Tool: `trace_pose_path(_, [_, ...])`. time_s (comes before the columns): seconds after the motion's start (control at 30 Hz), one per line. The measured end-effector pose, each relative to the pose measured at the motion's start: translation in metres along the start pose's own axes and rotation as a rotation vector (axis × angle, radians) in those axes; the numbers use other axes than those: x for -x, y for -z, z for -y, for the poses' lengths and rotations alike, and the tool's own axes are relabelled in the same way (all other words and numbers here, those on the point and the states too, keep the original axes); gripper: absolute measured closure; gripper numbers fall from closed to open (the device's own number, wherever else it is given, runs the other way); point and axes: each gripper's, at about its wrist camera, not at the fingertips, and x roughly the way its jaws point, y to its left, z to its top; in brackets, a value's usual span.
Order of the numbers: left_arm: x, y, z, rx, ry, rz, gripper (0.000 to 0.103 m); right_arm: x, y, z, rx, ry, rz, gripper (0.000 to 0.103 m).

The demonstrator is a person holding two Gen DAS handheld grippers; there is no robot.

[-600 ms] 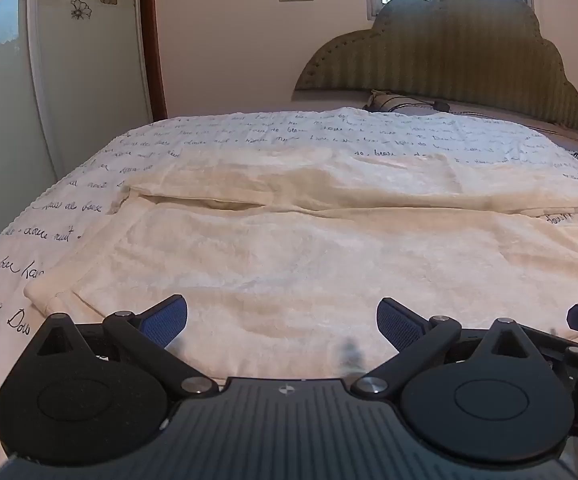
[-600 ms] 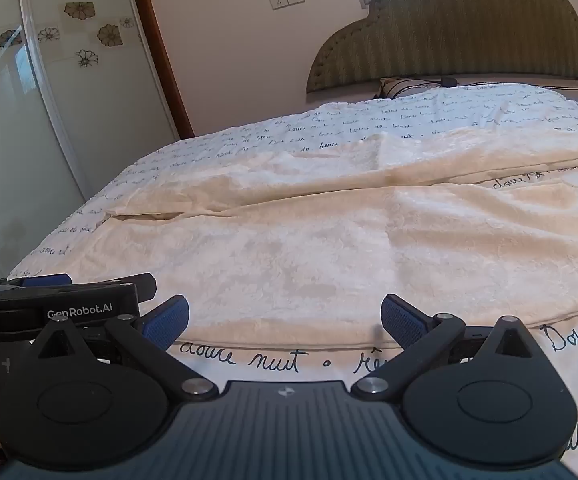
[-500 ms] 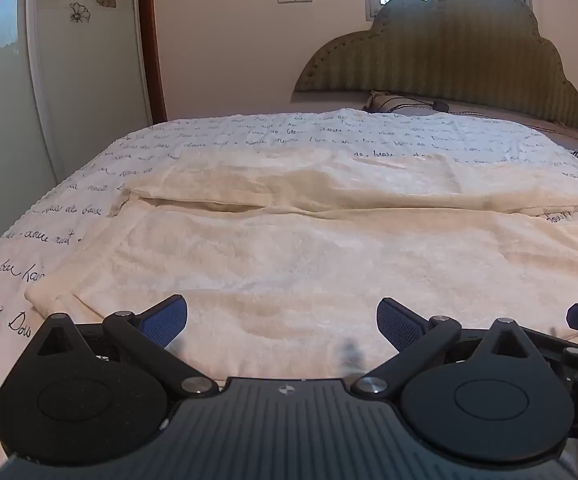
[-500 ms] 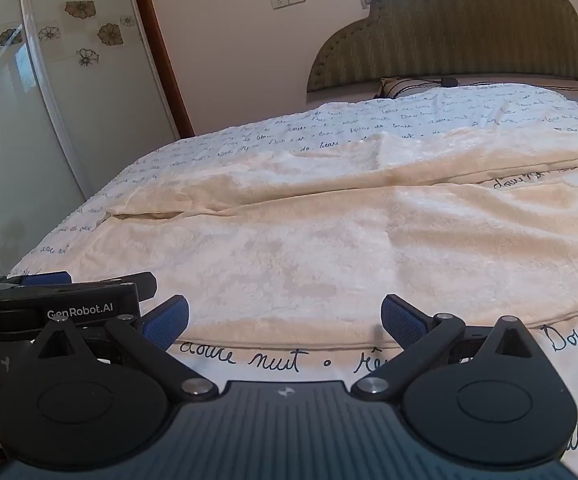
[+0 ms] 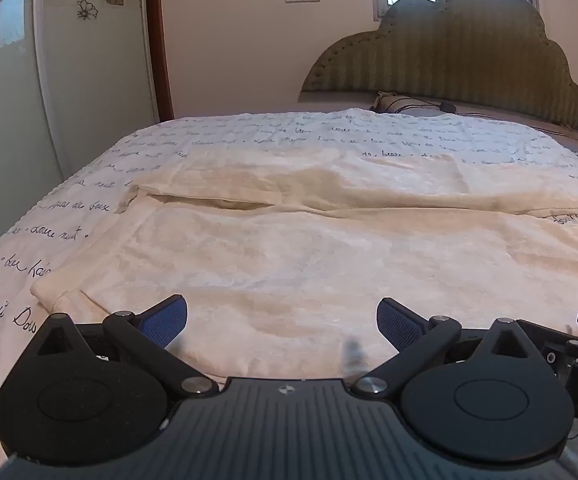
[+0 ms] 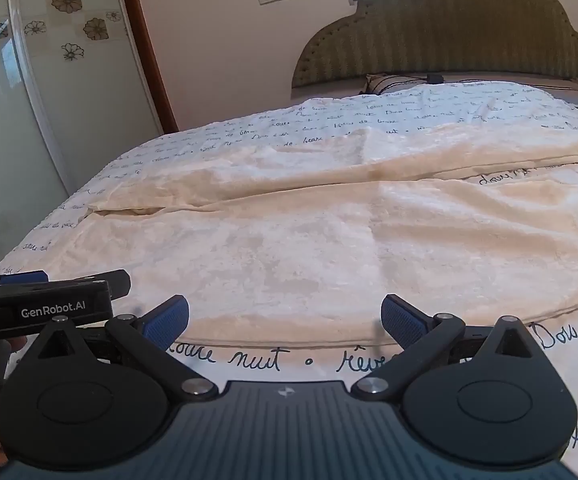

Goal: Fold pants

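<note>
Cream pants point(image 5: 309, 248) lie spread flat across the bed, waist to the left, legs running right; they also show in the right wrist view point(image 6: 329, 232). My left gripper point(image 5: 281, 322) is open and empty, low over the near edge of the pants by the waist. My right gripper point(image 6: 285, 320) is open and empty, just short of the near edge of the closer leg. The left gripper's body point(image 6: 41, 308) shows at the left of the right wrist view.
The bed has a white cover with black handwriting point(image 5: 249, 136). A green padded headboard point(image 5: 449, 52) and a pillow point(image 5: 401, 102) stand at the back right. A glass partition with flower decals point(image 6: 17, 100) and a wooden post point(image 5: 157, 40) stand at the left.
Both grippers have shifted slightly forward and tilted a little. Both stay open and the pants have not moved.
</note>
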Motion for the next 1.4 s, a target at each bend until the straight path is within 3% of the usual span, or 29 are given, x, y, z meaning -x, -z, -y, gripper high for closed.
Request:
trace_pose_path(0.7, [0.001,0.003,-0.006,-0.002,-0.007,0.008,0.0,-0.008,0.001,0.001,0.006,0.05,-0.027,0.0])
trace_pose_path(0.97, [-0.002,0.006,0.001,-0.043,-0.074,0.002,0.0,-0.01,0.003,0.002,0.006,0.051,-0.038,0.0])
trace_pose_path(1.4, [-0.008,0.012,-0.002,-0.034,-0.081,-0.026,0.0,-0.009,0.005,-0.001,0.018,0.04,-0.034,0.0])
